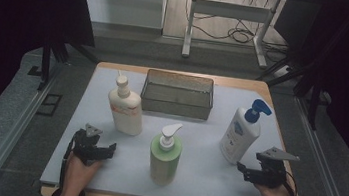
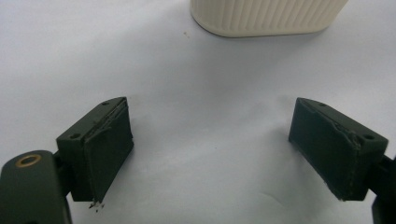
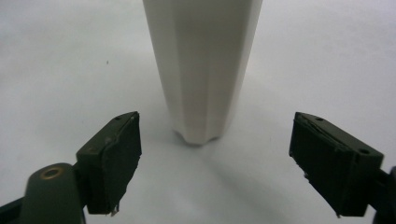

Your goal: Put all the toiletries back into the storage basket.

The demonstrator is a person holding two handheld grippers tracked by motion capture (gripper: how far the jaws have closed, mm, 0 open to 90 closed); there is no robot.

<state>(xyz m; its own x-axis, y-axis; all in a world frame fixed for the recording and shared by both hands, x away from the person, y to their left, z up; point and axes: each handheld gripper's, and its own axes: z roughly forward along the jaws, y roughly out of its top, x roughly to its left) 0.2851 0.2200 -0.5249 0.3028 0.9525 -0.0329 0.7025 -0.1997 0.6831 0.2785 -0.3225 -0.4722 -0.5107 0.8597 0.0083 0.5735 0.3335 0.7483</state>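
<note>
both hand-held grippers, left (image 1: 106, 148) and right (image 1: 242, 170), gape apart, each facing a bottle.

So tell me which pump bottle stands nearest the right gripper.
The white bottle with the blue pump, standing just ahead of the right gripper. The green bottle is mid-table, and the cream one is by the left gripper.

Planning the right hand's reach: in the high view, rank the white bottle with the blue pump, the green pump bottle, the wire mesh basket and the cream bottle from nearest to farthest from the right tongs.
1. White bottle with blue pump, just ahead of the right tongs.
2. Green pump bottle, centre front.
3. Wire mesh basket, centre back.
4. Cream bottle, far left.
</note>
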